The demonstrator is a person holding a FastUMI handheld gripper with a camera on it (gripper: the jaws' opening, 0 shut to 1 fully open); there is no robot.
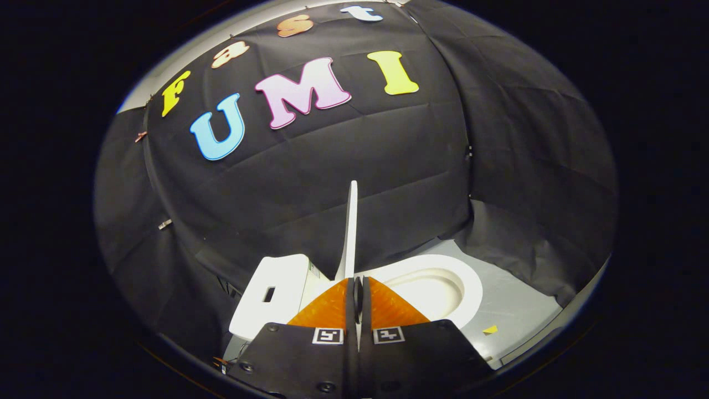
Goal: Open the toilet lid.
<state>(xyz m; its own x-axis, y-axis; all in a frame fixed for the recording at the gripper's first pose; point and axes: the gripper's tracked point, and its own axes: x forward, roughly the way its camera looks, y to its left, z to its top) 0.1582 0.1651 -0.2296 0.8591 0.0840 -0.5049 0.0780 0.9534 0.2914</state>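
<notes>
The white toilet lid (350, 233) stands raised and nearly upright, seen edge-on as a thin blade rising straight ahead of the fingers. My gripper (357, 289) is shut on the lid's lower edge, which runs down between the two fingers. To the right of the lid lies the white seat ring (468, 285) with the open bowl (429, 291) inside it. Left of the lid is the white tank (271, 293) with a dark rectangular slot in its top.
The black cloth wall (343, 166) hangs close behind the toilet and wraps around both sides. The grey floor (515, 310) extends to the right of the bowl, with a small yellow scrap (490, 330) on it.
</notes>
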